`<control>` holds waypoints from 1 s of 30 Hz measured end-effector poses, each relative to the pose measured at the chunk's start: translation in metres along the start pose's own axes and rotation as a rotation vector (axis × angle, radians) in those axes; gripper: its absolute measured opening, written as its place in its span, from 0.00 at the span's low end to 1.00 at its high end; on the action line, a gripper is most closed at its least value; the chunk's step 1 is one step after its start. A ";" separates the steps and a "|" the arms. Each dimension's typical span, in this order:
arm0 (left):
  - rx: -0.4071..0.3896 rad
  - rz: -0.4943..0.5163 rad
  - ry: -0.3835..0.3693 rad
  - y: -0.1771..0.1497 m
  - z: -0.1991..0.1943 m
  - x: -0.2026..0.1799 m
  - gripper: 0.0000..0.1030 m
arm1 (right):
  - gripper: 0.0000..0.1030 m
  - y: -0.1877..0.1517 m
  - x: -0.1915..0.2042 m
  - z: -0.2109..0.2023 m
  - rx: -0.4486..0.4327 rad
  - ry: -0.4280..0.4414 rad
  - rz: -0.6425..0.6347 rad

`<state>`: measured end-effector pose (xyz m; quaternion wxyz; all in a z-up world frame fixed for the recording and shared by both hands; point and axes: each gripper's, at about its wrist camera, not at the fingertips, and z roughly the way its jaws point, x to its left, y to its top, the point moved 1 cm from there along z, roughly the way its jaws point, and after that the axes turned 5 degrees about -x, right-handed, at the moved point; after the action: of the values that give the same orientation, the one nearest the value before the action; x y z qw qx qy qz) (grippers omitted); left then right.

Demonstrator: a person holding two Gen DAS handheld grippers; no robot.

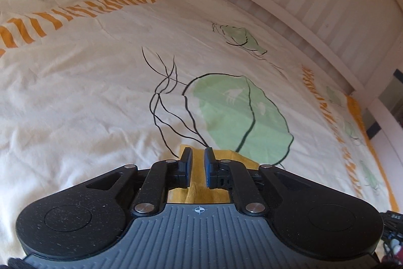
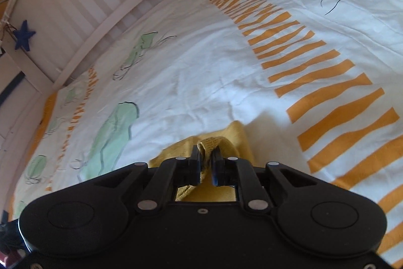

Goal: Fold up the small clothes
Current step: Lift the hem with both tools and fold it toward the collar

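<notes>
Yellow garment [image 2: 234, 135] pinched in the right gripper [image 2: 206, 163]; left gripper [image 1: 198, 163], slightly open, holds nothing; cloth may slip onto the bedspread [image 2: 201, 72].

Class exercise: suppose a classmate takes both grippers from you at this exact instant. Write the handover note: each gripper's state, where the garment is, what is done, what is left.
Left gripper: a narrow gap shows between the pads; yellow cloth lies below them, but a grip cannot be confirmed.
Right gripper: shut on a bunched edge of the yellow garment.
The garment lies low on the patterned bedspread, mostly hidden under both grippers. The white slatted bed frame runs along the far side.
Done: right side gripped. No finished fold is visible.
Left: probably secure the left side, then fold and flatten it on the bedspread.
</notes>
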<state>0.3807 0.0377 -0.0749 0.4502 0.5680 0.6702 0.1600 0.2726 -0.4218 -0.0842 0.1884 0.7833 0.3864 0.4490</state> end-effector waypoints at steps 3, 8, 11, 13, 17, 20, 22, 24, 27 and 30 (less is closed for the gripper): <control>-0.020 0.030 -0.009 0.002 -0.013 -0.006 0.25 | 0.57 0.001 0.003 -0.011 -0.060 -0.011 -0.044; -0.023 0.190 -0.025 -0.009 -0.043 -0.032 0.29 | 0.57 -0.004 0.025 -0.034 -0.095 -0.019 -0.191; 0.010 0.281 -0.041 -0.028 -0.053 -0.047 0.30 | 0.59 -0.016 0.044 -0.043 -0.067 0.001 -0.280; 0.033 0.350 -0.045 -0.044 -0.056 -0.055 0.30 | 0.59 -0.031 0.057 -0.045 -0.036 0.007 -0.358; 0.084 0.428 -0.049 -0.069 -0.052 -0.060 0.30 | 0.59 -0.063 0.081 -0.045 0.027 0.017 -0.494; 0.129 0.436 -0.041 -0.080 -0.041 -0.056 0.30 | 0.59 -0.085 0.091 -0.039 0.076 0.029 -0.562; 0.156 0.461 -0.031 -0.086 -0.035 -0.053 0.30 | 0.59 -0.094 0.096 -0.033 0.102 0.031 -0.587; 0.158 0.470 -0.032 -0.087 -0.031 -0.052 0.30 | 0.59 -0.101 0.098 -0.026 0.123 0.028 -0.605; 0.164 0.478 -0.035 -0.080 -0.022 -0.055 0.30 | 0.60 -0.104 0.102 -0.014 0.132 0.012 -0.628; 0.173 0.475 -0.033 -0.070 -0.008 -0.059 0.30 | 0.60 -0.098 0.107 0.000 0.128 0.001 -0.633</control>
<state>0.3288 -0.0342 -0.0966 0.3607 0.7482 0.5219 0.1942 0.2615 -0.2773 -0.0874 0.2687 0.6343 0.6385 0.3430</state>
